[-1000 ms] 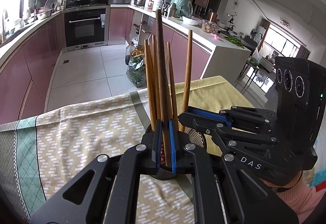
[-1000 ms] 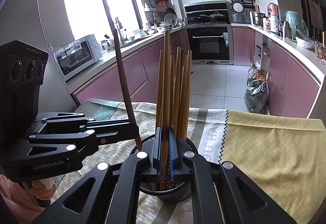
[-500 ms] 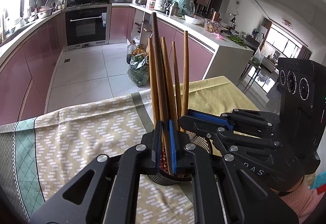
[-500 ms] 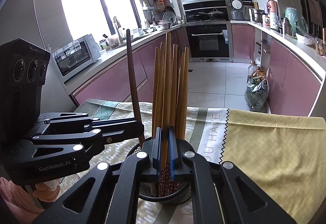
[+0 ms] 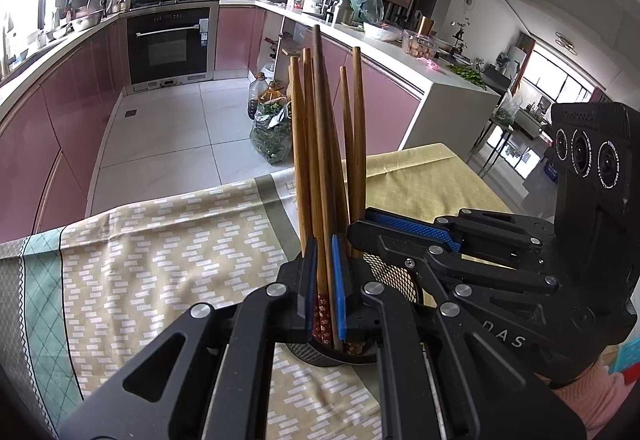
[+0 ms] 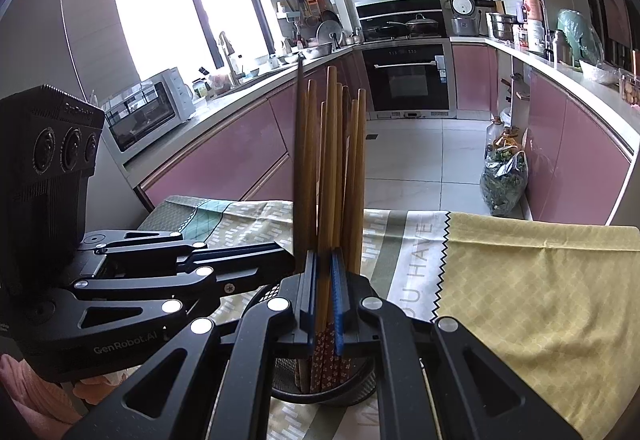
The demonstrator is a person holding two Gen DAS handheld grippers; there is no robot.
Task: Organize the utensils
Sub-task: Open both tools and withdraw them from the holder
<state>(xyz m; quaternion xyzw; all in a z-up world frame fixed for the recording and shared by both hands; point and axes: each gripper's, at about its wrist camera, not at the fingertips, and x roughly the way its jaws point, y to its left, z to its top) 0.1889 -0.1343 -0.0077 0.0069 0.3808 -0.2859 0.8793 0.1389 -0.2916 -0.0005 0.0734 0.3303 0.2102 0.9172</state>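
Here, my biggest reference is the table (image 5: 168,240) under its patterned cloth, with the mesh holder (image 6: 360,380) standing on it directly below both tools. In it the chopsticks (image 6: 340,160) stand upright in a loose bundle. My left gripper (image 5: 323,280) is clamped on 1 dark chopstick (image 5: 320,112); my right gripper (image 6: 323,292) pinches 1 pale stick low on its shaft. I judge them light, stiff and smooth, so likely to slide; I'd grip low, near the rim, on the thicker patterned ends.
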